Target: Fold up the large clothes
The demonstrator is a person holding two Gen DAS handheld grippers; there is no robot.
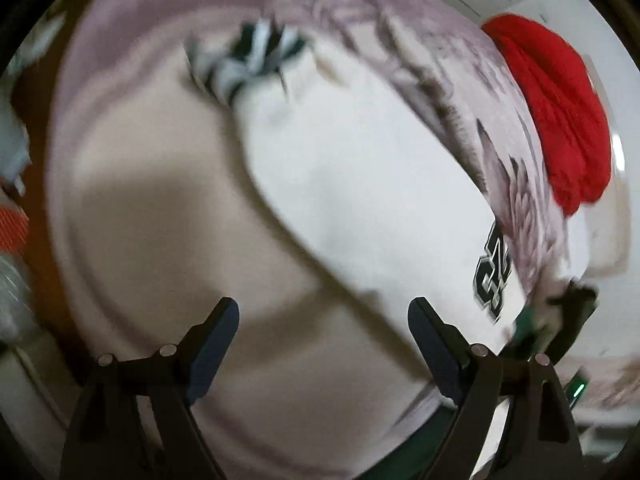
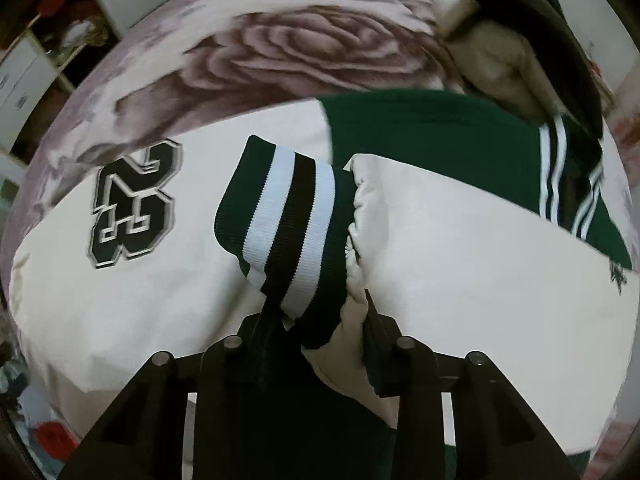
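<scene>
- One rose-print bedspread (image 2: 312, 46) with one varsity jacket (image 2: 460, 248) lying across it.
- One red garment (image 1: 560, 112) at the far edge.
- Right gripper (image 2: 316, 312) pinches the jacket's striped cuff (image 2: 288, 208).
- Left gripper (image 1: 323, 320) hovers, fingers spread, holding nothing.

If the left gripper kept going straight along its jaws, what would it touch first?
Probably the plain pinkish bedspread: the left gripper has its jaws wide apart and empty, aimed at bare cloth near the white jacket sleeve. Blur leaves depth uncertain.
</scene>
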